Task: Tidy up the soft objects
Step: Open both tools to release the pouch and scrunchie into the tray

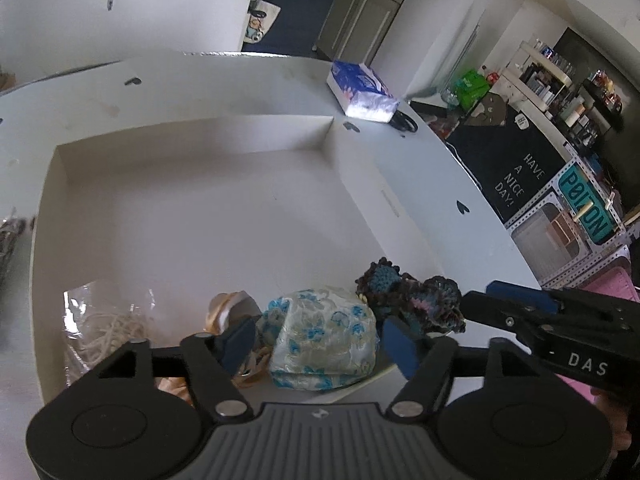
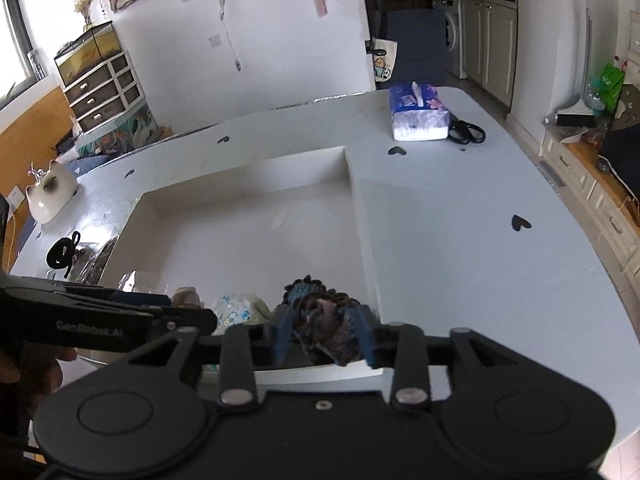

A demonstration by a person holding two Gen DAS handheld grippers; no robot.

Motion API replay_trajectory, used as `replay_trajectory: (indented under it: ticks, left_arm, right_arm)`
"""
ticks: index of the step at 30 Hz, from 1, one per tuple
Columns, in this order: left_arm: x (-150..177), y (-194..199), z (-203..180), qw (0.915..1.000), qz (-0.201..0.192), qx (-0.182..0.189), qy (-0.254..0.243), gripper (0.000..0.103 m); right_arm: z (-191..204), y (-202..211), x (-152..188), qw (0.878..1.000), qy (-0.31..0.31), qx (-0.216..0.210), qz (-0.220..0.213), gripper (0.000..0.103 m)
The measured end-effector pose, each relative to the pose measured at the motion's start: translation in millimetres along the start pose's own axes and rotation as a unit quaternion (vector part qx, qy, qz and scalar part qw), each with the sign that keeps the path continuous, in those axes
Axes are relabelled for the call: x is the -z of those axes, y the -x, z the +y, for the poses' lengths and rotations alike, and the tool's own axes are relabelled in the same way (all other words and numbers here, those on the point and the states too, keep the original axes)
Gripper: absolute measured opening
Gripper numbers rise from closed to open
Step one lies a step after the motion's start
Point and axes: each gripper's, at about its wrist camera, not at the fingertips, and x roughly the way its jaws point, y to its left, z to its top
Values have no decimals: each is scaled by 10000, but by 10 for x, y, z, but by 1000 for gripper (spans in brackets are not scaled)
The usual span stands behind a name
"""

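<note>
Soft objects grouped at near edge of shallow white tray [image 1: 192, 208] on pale table [image 2: 460, 220].
Floral pouch [image 1: 320, 340], white with blue flowers, lying in tray between blue pads of left gripper [image 1: 316, 344]; jaws spread wide, pads clear of fabric on both sides, nothing gripped.
Dark crocheted piece [image 2: 324, 324], blue-brown with pink, just right of pouch, by tray's right wall. Right gripper [image 2: 324, 336] straddling it, pads [image 2: 282, 332] close against its sides; whether pressing or just released cannot be told.
Satin peach item [image 1: 228, 312] left of pouch, partly hidden behind left finger.
Clear bag of pale cord [image 1: 108, 332] further left in tray.
Tissue pack [image 2: 418, 114] and black scissors [image 2: 466, 133] at far side of table, well apart from tray.
White cat figure [image 2: 52, 194] on table's left end.
</note>
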Motion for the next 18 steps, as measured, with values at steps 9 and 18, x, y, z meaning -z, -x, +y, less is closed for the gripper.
replay_trajectory:
  ticks: [9,18]
  left_arm:
    - [45,176,19,9996,-174,-234,6,100]
    - [103,342,115,9982,-380,-445,159,103]
  right_arm:
    - [4,90,47,9999,107,47,-85,68]
    - [13,126,41,9997,132,113,-162,89]
